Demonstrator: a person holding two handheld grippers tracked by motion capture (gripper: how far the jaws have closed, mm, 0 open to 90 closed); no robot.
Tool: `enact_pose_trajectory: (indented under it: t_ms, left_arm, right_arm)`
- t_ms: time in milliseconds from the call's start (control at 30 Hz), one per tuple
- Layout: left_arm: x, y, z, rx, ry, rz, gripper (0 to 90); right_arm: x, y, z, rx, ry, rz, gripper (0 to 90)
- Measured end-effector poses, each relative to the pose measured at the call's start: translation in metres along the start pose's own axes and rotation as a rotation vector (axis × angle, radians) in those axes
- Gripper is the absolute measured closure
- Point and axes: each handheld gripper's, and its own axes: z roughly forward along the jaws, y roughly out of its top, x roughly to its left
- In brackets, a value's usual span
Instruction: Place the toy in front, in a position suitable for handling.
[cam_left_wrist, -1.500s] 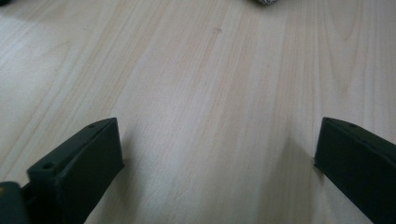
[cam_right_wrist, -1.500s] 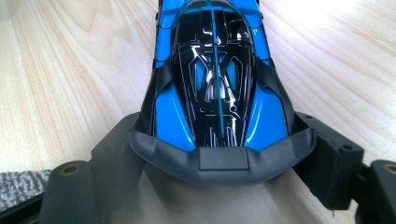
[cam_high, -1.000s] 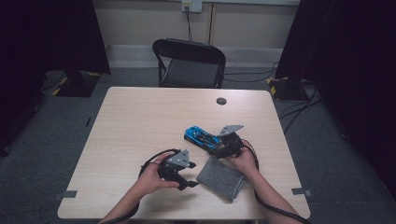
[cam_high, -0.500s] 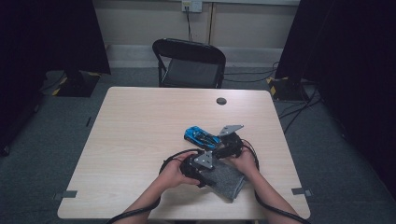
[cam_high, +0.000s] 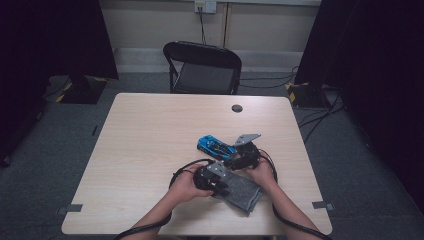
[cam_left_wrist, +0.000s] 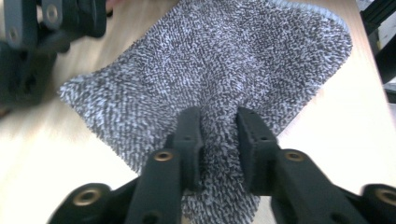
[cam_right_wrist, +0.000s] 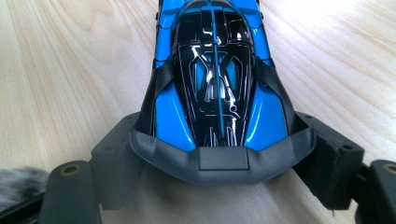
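The left claw (cam_left_wrist: 218, 135) had just been closing and pinched a fold of the grey cloth (cam_left_wrist: 210, 60); the right claw (cam_right_wrist: 217, 149) clamped the blue toy car (cam_right_wrist: 215, 79) on the worktop (cam_high: 150, 130)

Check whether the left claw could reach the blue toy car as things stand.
Probably not right away. The left claw is shut on a fold of the grey cloth, and the right claw already grips the toy car by its rear. The car lies close by across bare table.
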Motion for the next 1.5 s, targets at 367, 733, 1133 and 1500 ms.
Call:
enact_pose_trajectory:
  t_ms: [367, 733, 1133, 1500]
  left_arm:
    - [-0.003, -0.048, -0.046, 0.015, 0.086, -0.105, 76.4]
    - [0.01, -0.108, -0.098, -0.058, 0.278, -0.29, 75.7]
    - [0.029, -0.116, -0.102, -0.129, 0.389, -0.394, 74.4]
    - [0.032, -0.1, -0.12, -0.155, 0.389, -0.212, 37.1]
  right_arm:
    - [0.0, 0.0, 0.0, 0.0, 0.0, 0.0, 23.6]
    - [0.0, 0.0, 0.0, 0.0, 0.0, 0.0, 23.7]
    - [0.0, 0.0, 0.0, 0.0, 0.0, 0.0, 23.7]
    - [0.0, 0.0, 0.0, 0.0, 0.0, 0.0, 23.7]
